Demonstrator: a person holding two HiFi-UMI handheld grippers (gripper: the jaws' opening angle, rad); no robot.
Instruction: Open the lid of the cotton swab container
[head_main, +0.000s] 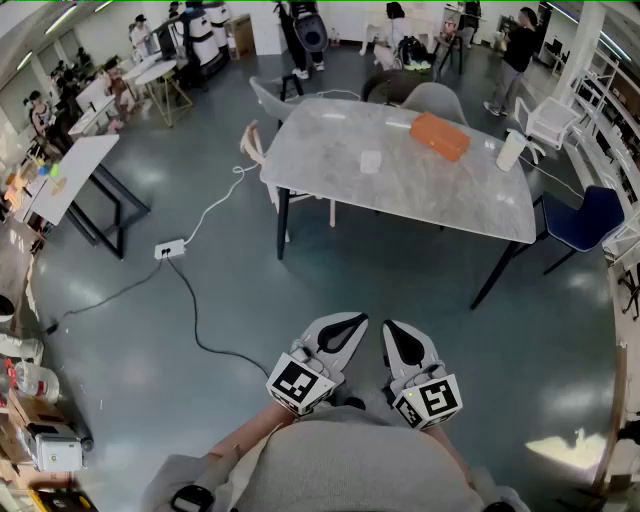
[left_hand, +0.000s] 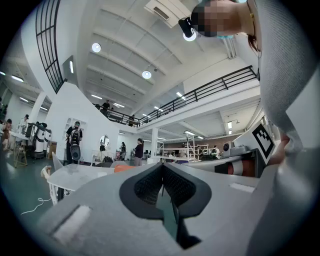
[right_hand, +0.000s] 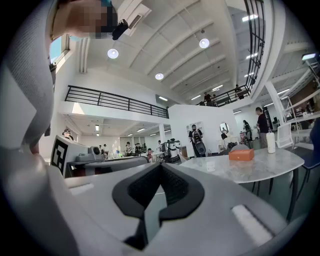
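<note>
A small pale container (head_main: 371, 161) sits near the middle of the marble table (head_main: 330, 130), far ahead of me; it is too small to tell its lid. In the right gripper view the same container (right_hand: 210, 165) shows on the table (right_hand: 260, 170). My left gripper (head_main: 346, 326) and right gripper (head_main: 394, 332) hang side by side close to my body, over the floor and well short of the table. Both are shut with nothing between the pads. The left gripper view shows its jaws (left_hand: 162, 169) pressed together, as are the right gripper's jaws (right_hand: 160, 169).
An orange box (head_main: 440, 135) and a white cylinder (head_main: 511, 150) also stand on the table. Chairs (head_main: 585, 220) ring it. A power strip with cable (head_main: 169, 248) lies on the floor to the left. Desks (head_main: 70, 180) and people (head_main: 518, 45) fill the far room.
</note>
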